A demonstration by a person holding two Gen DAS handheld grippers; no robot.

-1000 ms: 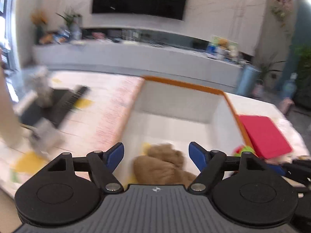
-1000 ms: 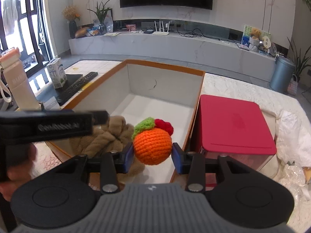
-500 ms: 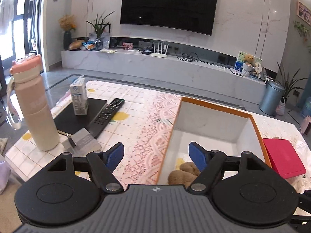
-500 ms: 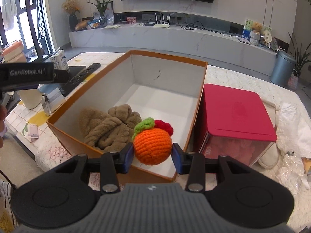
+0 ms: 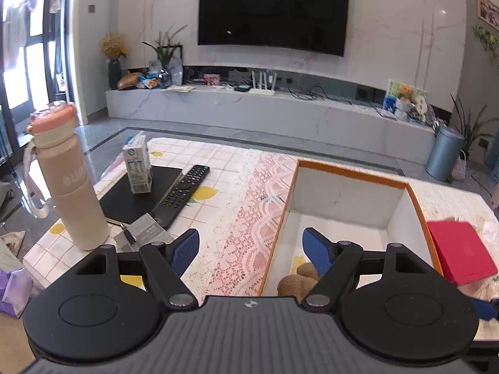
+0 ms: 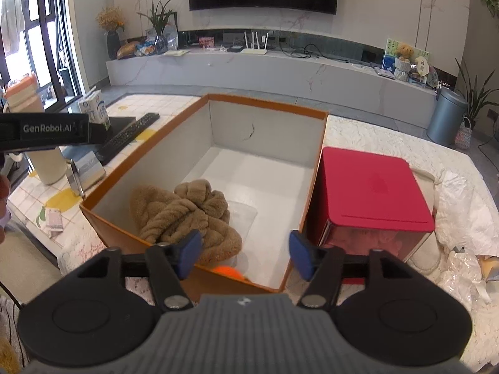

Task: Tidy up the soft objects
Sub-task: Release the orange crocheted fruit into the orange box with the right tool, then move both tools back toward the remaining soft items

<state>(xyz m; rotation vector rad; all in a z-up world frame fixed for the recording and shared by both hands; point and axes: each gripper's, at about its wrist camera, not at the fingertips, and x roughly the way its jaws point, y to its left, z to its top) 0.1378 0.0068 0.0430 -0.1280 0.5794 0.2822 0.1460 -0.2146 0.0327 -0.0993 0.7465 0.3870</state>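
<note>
An open box with an orange rim and white inside stands on the table. A brown plush lies at its near end, and an orange knitted ball lies in the box by the near wall, mostly hidden. My right gripper is open and empty just above the box's near edge. My left gripper is open and empty over the box's left rim; the brown plush shows just below its right finger.
A red lidded container stands right of the box. Left of the box are a beige bottle, a milk carton, a remote on a black pad, and a small grey booklet. White crumpled wrap lies far right.
My right gripper opened and let go of the orange ball, which dropped into the box. My left gripper pulled back and left, away from the brown plush.
</note>
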